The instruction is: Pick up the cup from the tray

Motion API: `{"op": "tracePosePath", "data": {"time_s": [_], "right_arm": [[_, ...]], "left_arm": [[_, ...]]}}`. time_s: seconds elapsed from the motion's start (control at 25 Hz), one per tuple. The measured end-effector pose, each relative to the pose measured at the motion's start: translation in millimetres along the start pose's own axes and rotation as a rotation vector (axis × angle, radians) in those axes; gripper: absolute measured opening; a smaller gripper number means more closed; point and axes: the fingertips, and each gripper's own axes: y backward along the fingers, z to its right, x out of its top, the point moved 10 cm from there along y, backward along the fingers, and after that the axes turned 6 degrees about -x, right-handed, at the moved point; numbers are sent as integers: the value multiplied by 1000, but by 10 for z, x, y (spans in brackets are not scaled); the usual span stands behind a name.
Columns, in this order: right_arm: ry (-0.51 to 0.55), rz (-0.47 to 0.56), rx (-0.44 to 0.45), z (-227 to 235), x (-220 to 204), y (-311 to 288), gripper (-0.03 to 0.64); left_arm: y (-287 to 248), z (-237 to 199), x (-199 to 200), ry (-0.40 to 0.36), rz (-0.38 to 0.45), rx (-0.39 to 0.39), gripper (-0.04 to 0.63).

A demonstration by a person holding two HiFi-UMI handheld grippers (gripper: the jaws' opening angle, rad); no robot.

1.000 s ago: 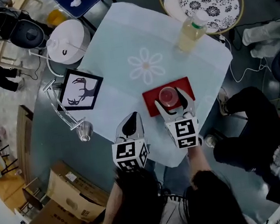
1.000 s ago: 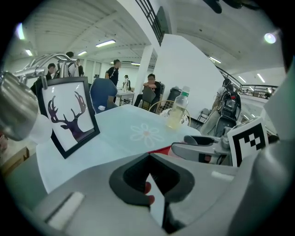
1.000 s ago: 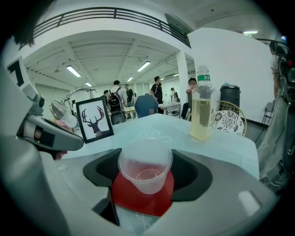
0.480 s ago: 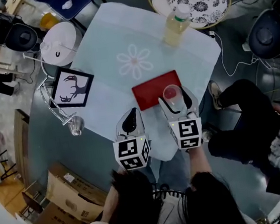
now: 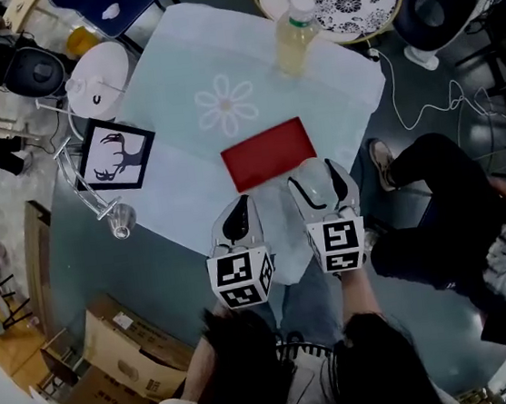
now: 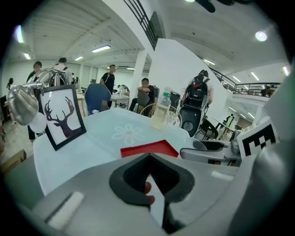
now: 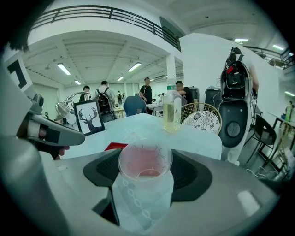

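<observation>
Two hand-held grippers are positioned at the near edge of the table, which is covered by a pale tablecloth with a flower print (image 5: 223,104). The right gripper (image 5: 322,179) pinches the translucent plastic cup with a reddish interior (image 7: 144,184); both jaws press against the cup wall and the cup stands upright between them. The cup is clear of the flat red rectangular tray (image 5: 268,152), just beside the tray's near right corner. The left gripper (image 5: 240,209) holds nothing; its jaws appear pressed together, though its own view shows a thin sliver between the pads. A black-framed deer picture (image 5: 117,156) and a clear bottle of yellowish liquid (image 5: 293,41) stand farther back.
</observation>
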Motion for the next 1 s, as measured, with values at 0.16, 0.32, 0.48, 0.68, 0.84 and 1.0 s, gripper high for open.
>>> {"op": "tracePosePath", "data": {"time_s": [0.16, 0.32, 0.48, 0.68, 0.84, 1.0], "right_arm": [[-11, -15, 11, 37, -128, 39, 347], [-21, -22, 12, 67, -274, 48, 347], [-23, -10, 32, 36, -307, 34, 350], [-20, -14, 27, 59, -398, -28, 350], [-11, 0, 25, 58, -407, -25, 353], [17, 2, 37, 64, -407, -35, 357]], "left_arm": [[14, 8, -28, 27, -6, 13, 1], [11, 19, -97, 18, -22, 17, 1], [-5, 3, -164, 21, -32, 8, 1], [-31, -41, -216, 9, -32, 10, 1], [-55, -98, -144, 34, -43, 20, 1], [-18, -188, -55, 98, -26, 45, 1]]}}
